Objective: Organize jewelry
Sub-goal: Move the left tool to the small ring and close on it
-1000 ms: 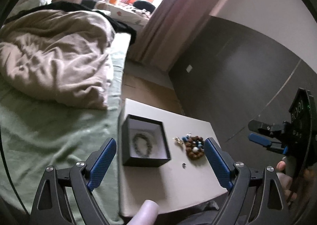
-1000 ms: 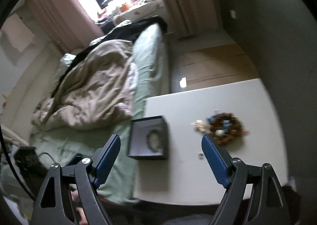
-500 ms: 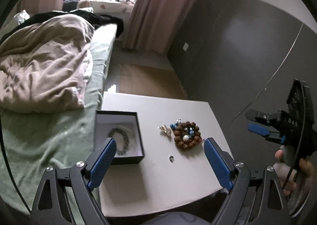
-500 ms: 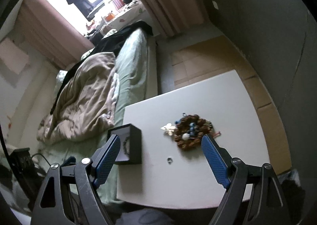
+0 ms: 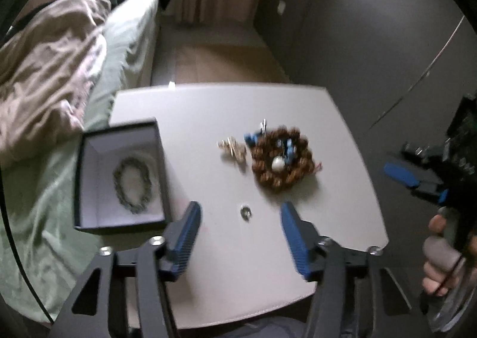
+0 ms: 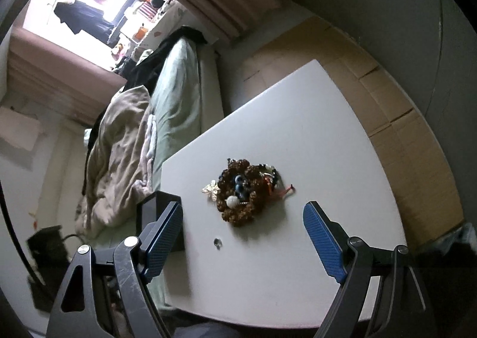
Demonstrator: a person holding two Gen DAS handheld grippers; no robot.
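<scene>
The left gripper [image 5: 240,220] is pointing down at a small silver ring [image 5: 246,213] lying loose on the white desk [image 5: 342,218], toward its near edge. Its jaws are closing, the ring is sitting in the gap between them, and neither blue pad is touching it yet — nothing is held. The right gripper [image 6: 243,238] is hanging over the same stretch of desk with its jaws standing wide and empty.

The rest of the jewelry is lying mid-desk: a coil of brown beads [image 5: 281,159] with a white pearl and blue pieces on top, and a pale gold trinket [image 5: 234,148] just beside it. The open black box [image 5: 122,177] is sitting at the desk's left edge, next to the bed [image 5: 35,189], with a grey bracelet [image 5: 134,186] already inside.

The ring is looking like the tricky part. It is flat and smooth, so pads closing too high would likely be skating over it, or be flicking it off the near edge. The left view is also blurred, so the aim may be off.
</scene>
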